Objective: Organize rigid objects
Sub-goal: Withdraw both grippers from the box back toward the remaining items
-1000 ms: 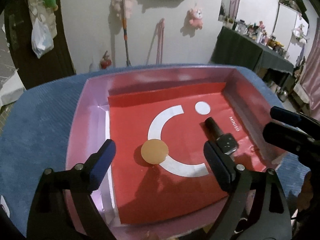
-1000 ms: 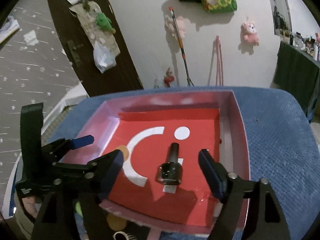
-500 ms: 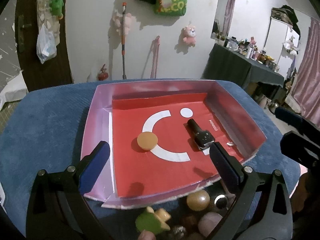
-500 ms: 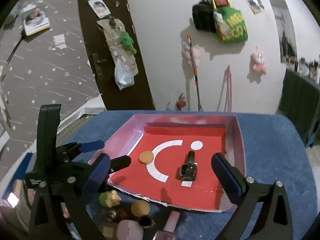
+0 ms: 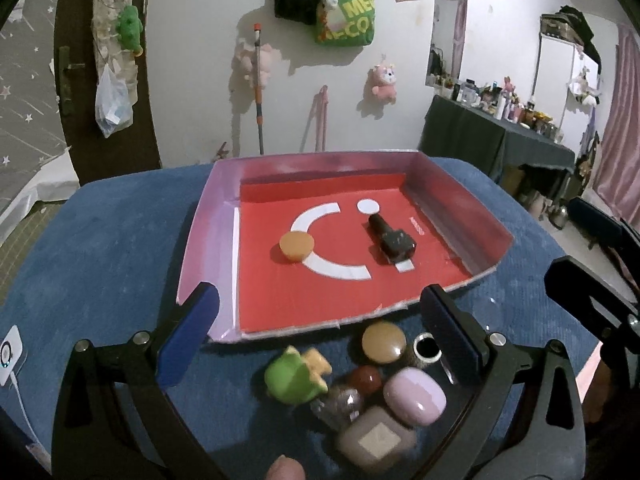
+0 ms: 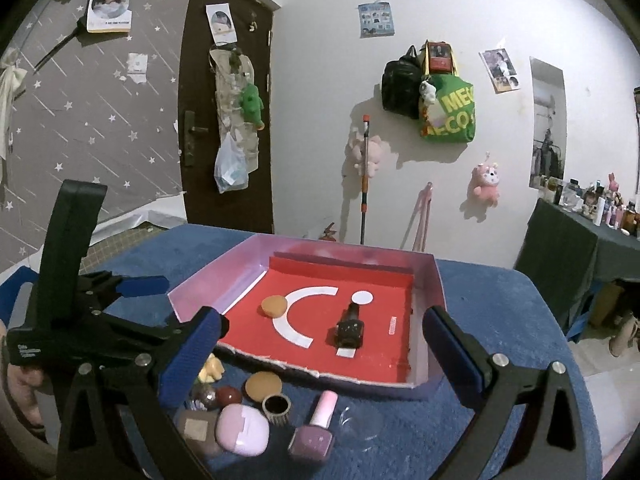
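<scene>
A pink-walled tray with a red floor holds an orange disc and a black bottle. In front of it lies a cluster: a green toy, a tan round compact, a pink case, a tape ring and a pink nail polish bottle. My left gripper hangs open and empty above the cluster. My right gripper is open and empty too, to its right.
Everything rests on a blue cloth-covered surface with bare cloth left and right of the tray. A red ball, a silver ball and a brown square bottle lie in the cluster. A dark door and a white wall stand behind.
Both grippers have drawn back from over the tray and their jaws have spread wider. The cluster of small things in front of the tray has come into view. Disc and bottle stay put.
</scene>
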`<state>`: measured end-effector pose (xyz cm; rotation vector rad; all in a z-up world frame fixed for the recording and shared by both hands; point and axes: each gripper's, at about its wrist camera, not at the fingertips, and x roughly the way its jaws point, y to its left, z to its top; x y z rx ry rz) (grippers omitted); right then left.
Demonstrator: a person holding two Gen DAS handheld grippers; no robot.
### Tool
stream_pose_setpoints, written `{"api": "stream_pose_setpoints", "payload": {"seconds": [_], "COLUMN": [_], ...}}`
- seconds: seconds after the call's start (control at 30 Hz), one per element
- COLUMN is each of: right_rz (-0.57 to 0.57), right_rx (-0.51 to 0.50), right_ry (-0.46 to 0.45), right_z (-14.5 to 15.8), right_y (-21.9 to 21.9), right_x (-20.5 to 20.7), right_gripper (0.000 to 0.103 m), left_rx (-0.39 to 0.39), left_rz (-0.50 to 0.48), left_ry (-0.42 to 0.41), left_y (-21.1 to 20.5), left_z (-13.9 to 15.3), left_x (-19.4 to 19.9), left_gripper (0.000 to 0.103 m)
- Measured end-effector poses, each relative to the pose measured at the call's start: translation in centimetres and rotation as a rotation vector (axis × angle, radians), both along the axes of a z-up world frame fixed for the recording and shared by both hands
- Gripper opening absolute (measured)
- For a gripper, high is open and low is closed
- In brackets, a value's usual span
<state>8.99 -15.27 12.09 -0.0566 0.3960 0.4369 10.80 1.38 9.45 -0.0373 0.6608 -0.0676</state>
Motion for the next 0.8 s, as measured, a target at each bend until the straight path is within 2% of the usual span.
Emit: {"api": "stream_pose_setpoints", "payload": {"seconds": [0.53, 0.8], "right_rz": [-0.010, -0.017], "right_rx": [0.007, 0.027], "right_ry": [0.080, 0.144], "right_z": [-3.2, -5.0], "right_y": [-0.3, -0.6], "right_x": [-2.3, -2.8], "right_gripper": [0.103, 0.103], "left_rx": [-0.017, -0.054], "left_rz": [0.016, 0.026], "left_ry": [0.064, 0.099], "left_y": [-0.5, -0.2], "left_z": [-3.1, -4.2], "left_x": [-3.2, -4.4], "left_gripper": [0.102, 0.102]}}
